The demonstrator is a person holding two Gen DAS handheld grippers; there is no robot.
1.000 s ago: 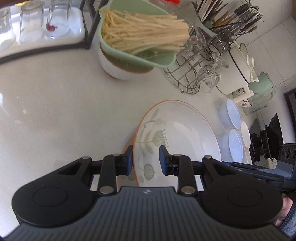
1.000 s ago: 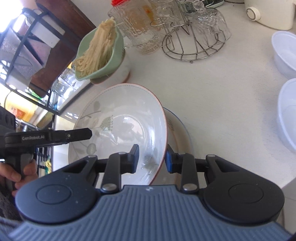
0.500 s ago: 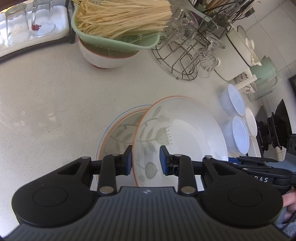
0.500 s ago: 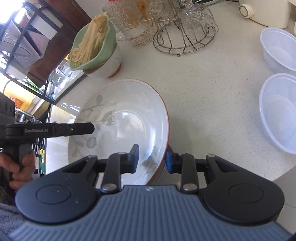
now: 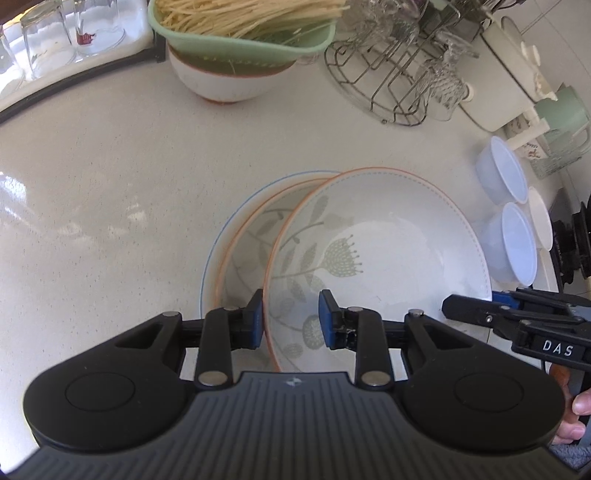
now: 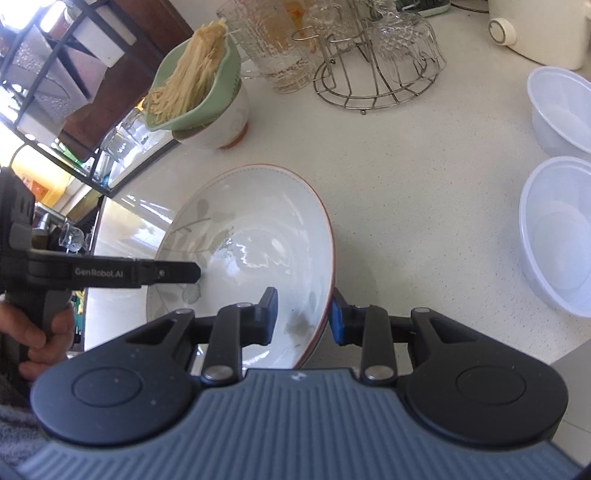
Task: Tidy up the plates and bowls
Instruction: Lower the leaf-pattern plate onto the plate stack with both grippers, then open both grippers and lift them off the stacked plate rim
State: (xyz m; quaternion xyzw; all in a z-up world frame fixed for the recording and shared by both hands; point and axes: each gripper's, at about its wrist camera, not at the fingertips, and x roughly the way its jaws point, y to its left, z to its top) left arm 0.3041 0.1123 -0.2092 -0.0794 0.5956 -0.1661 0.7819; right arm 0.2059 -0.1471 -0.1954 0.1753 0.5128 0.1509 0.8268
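Both grippers hold one shallow white ceramic plate with an orange rim and a grey-green leaf print (image 5: 376, 243) — left gripper (image 5: 291, 314) closed on its near rim at 6 o'clock in the left wrist view, right gripper (image 6: 303, 314) closed on the opposite rim, one blue pad inside and one outside on each. The plate hangs tilted over a stack of two similar plates (image 5: 236, 236), one orange-rimmed, the lowest blue-rimmed, lying on the speckled off-white stone bench (image 5: 110, 177); it sits offset toward 3 o'clock of the stack. Judgement: the step is nesting it on the stack — level the plate, slide it toward 9 o'clock till the rims line up, lower both sides together, then loosen the fingers only once it rests. Glazed ceramic is glossy, slick and brittle, so uneven lowering could chip a rim. At 3 o'clock, translucent plastic bowls (image 5: 517, 243); at 12, a green plastic colander of pale noodles (image 5: 243, 33) on a white bowl, beside a wire glass rack (image 5: 388, 81).
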